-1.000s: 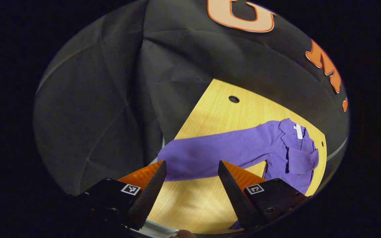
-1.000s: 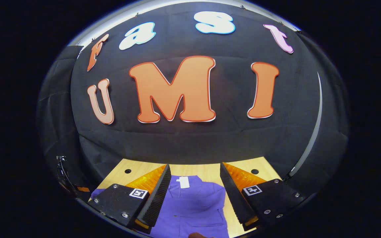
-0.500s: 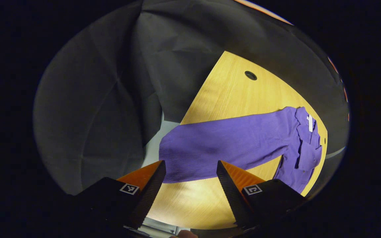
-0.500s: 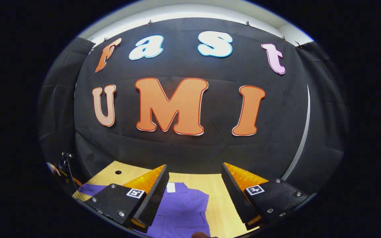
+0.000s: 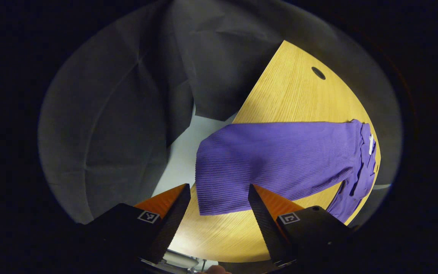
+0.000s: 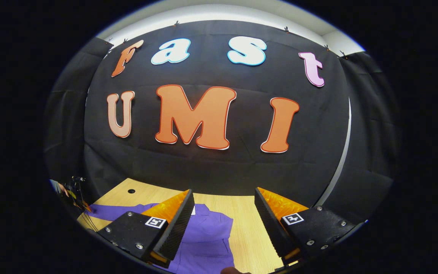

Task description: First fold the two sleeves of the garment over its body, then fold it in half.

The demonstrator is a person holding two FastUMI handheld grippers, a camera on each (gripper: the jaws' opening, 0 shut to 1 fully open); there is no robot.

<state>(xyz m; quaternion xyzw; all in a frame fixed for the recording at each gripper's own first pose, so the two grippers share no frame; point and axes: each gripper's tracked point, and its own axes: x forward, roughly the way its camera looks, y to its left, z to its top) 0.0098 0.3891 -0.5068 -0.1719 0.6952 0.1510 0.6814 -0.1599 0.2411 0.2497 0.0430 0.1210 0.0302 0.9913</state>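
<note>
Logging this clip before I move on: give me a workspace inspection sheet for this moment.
Surface: wooden table, with a round hole near its far edge.
Job's things: purple garment lying on the table, one sleeve stretched out, its cuff end at or past the table's edge; white neck tag showing.
Clutter: nothing seen on the table.
Grippers: left hand-held gripper open, aimed at the sleeve's cuff, no contact visible; right hand-held gripper open above the garment's body.
Cables: thin wires on a stand at the booth's side.
Surroundings: black cloth wall, pale floor.
</note>
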